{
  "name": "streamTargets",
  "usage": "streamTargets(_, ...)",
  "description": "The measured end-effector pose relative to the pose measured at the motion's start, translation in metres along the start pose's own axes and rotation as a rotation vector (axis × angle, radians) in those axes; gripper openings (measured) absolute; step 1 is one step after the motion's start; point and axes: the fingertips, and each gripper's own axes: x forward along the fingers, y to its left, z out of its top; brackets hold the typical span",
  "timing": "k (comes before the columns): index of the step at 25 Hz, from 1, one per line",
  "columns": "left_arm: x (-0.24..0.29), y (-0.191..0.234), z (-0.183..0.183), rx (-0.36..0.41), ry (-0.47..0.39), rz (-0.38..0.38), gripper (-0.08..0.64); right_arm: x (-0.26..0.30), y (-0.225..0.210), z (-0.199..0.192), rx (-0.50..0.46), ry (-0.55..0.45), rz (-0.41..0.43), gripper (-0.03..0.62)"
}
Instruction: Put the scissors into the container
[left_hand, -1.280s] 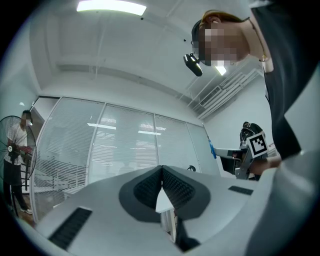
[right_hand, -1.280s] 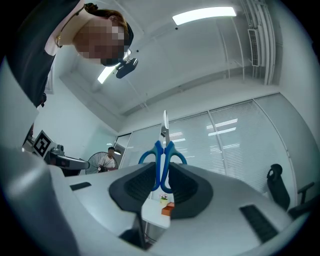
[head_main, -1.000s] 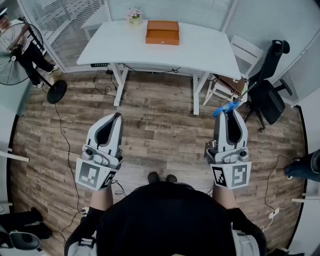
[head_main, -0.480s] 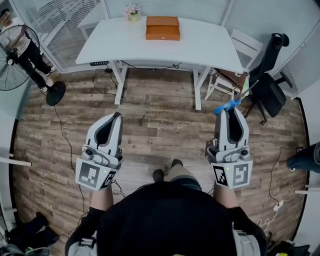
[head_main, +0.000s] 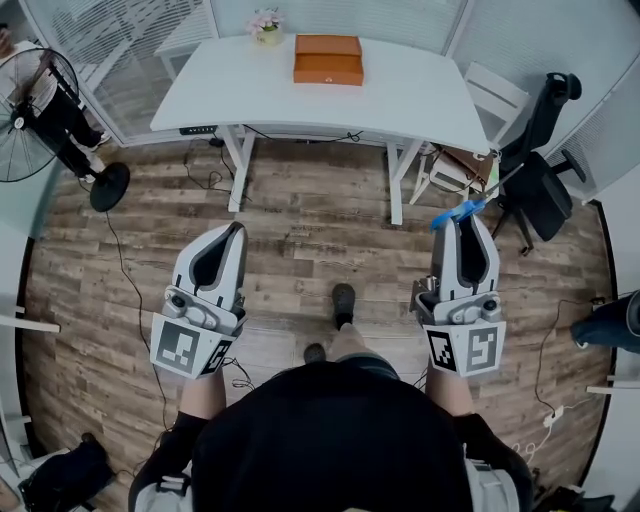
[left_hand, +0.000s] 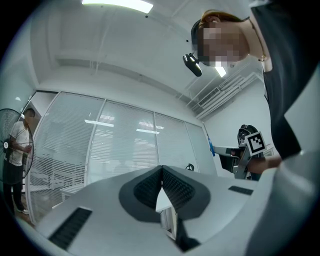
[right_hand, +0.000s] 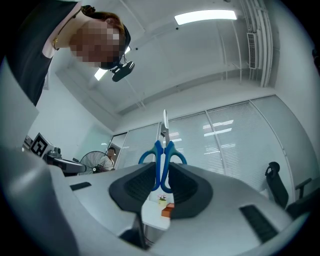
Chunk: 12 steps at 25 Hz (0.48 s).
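- Blue-handled scissors (head_main: 455, 212) are clamped by the handles in your right gripper (head_main: 463, 222), blades pointing out past its tips, above the wood floor (head_main: 320, 240).
- Your left gripper (head_main: 232, 232) has its jaws pressed together on nothing.
- The orange container (head_main: 328, 60) sits on the white table (head_main: 400, 100), well ahead of both grippers.

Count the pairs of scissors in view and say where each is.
1: the scissors are clamped by their blue handles in the right tool. Others could be hidden in the box.
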Motion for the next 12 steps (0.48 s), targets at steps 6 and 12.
streamTargets(6,0.002,0.006,-0.002,0.021,-0.011,0.011,0.012,0.005,-0.003,-0.006,0.006,-0.028,0.003,0.087)
streamTargets(12,0.07,0.019,0.023,0.03,-0.049,-0.022,0.012,0.052,-0.032,-0.027,0.016,-0.019,0.012,0.087)
